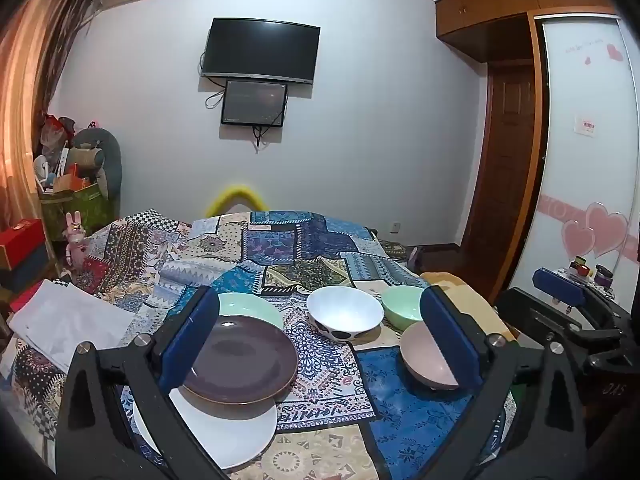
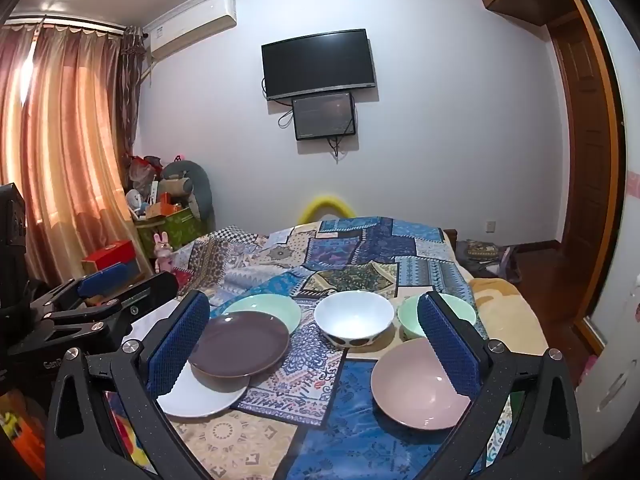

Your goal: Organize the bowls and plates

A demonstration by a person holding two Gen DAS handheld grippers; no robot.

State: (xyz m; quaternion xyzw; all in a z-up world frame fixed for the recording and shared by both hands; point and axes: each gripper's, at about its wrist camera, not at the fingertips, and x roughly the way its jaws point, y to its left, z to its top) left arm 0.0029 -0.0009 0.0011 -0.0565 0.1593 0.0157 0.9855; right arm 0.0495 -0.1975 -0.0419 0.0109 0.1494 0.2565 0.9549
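On a patchwork cloth lie three overlapping plates: a brown plate (image 1: 242,358) (image 2: 240,342) on top, a white plate (image 1: 224,432) (image 2: 200,394) under its near side, a mint green plate (image 1: 250,308) (image 2: 268,310) behind. To the right stand a white bowl with dark dots (image 1: 345,312) (image 2: 354,318), a mint green bowl (image 1: 402,305) (image 2: 412,318) and a pink bowl (image 1: 424,356) (image 2: 418,382). My left gripper (image 1: 320,356) is open above the plates and bowls, holding nothing. My right gripper (image 2: 316,350) is open too, also empty, its right pad over the pink bowl.
The patchwork cloth (image 1: 280,256) (image 2: 360,256) covers a bed that runs toward the far wall. A folded white sheet (image 1: 68,320) lies at the left edge. Boxes and toys (image 2: 168,216) crowd the left corner by the curtain. A wardrobe (image 1: 584,152) and door stand at the right.
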